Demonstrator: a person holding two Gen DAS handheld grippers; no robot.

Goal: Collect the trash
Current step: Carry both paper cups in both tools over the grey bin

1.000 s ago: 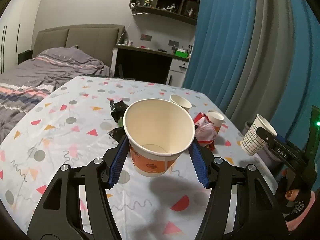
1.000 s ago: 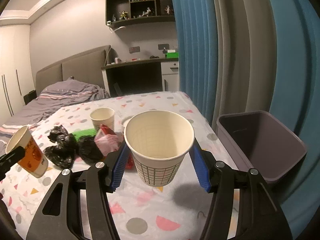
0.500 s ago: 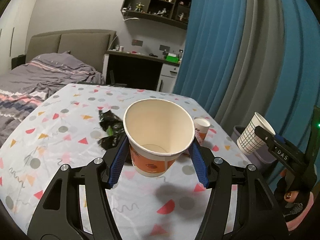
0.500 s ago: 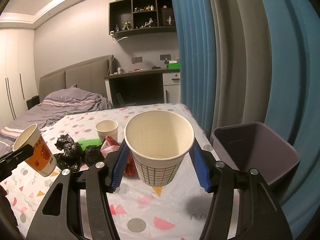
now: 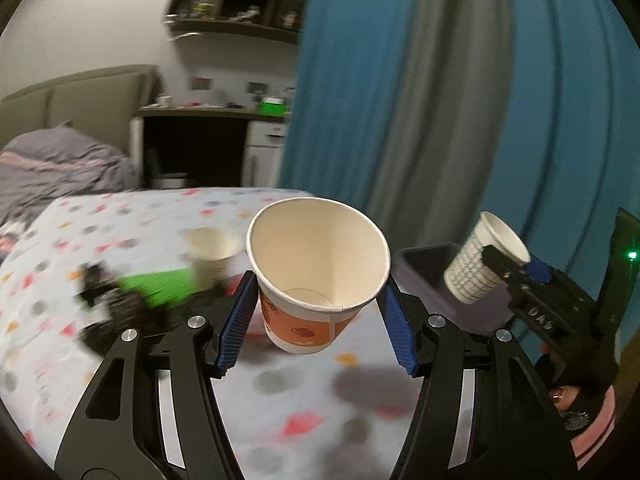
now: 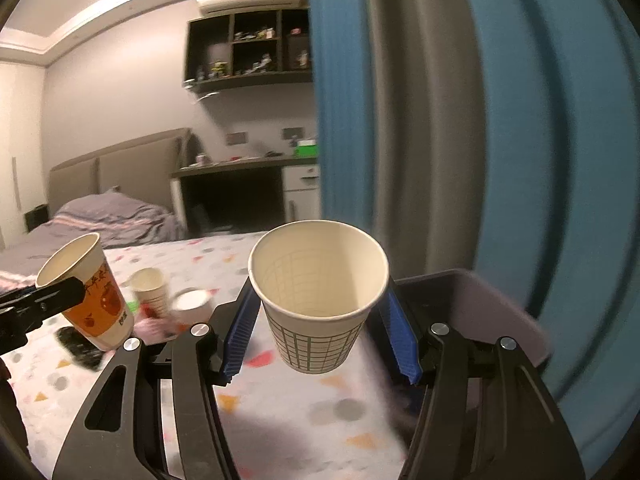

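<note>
My left gripper is shut on an orange-printed paper cup, held above the patterned table. The cup also shows in the right wrist view. My right gripper is shut on a white grid-patterned paper cup, held beside the dark grey bin. That cup shows in the left wrist view, over the bin. On the table lie another paper cup, black bags, a green wrapper and a red-white wrapper.
Blue and grey curtains hang right behind the bin. A bed and a desk stand beyond the table's far edge. A second small cup and a low white cup sit near the trash pile.
Both grippers have swung to the right with their cups. The bin has come closer in both views, and the trash pile has slid to the left.
</note>
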